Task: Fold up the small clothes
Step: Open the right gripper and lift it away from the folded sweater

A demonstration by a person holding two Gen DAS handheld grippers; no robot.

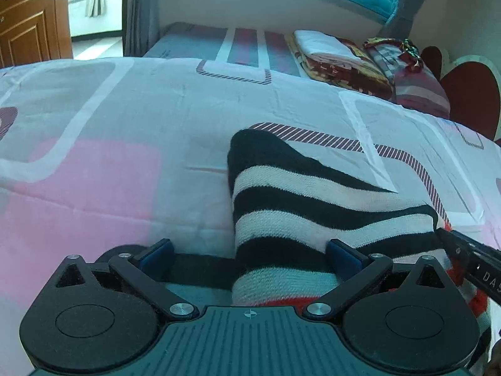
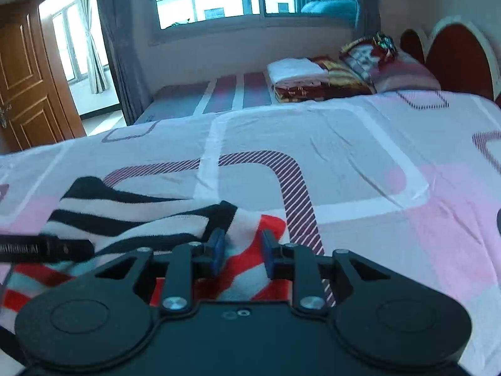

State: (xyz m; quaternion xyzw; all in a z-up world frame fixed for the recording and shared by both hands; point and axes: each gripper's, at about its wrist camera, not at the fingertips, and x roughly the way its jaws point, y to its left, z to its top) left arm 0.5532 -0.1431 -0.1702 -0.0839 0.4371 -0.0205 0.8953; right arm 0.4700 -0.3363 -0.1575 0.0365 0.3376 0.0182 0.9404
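A striped knitted garment is being folded on the bed cover. Left gripper gapes wide over it; right gripper stands narrowly parted, nothing visibly pinched. Next, an edge must be gripped.

The striped garment is fuzzy knitted cloth, the bed cover smooth thin printed fabric, the left gripper matt black plastic with shiny metal rivets, the door glossy varnished wood.

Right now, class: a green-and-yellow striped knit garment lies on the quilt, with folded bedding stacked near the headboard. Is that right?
Only the colours are wrong. The left wrist view shows the striped knit garment is black and white, with red stripes lower down. It does lie on the quilt, with folded bedding stacked near the headboard.
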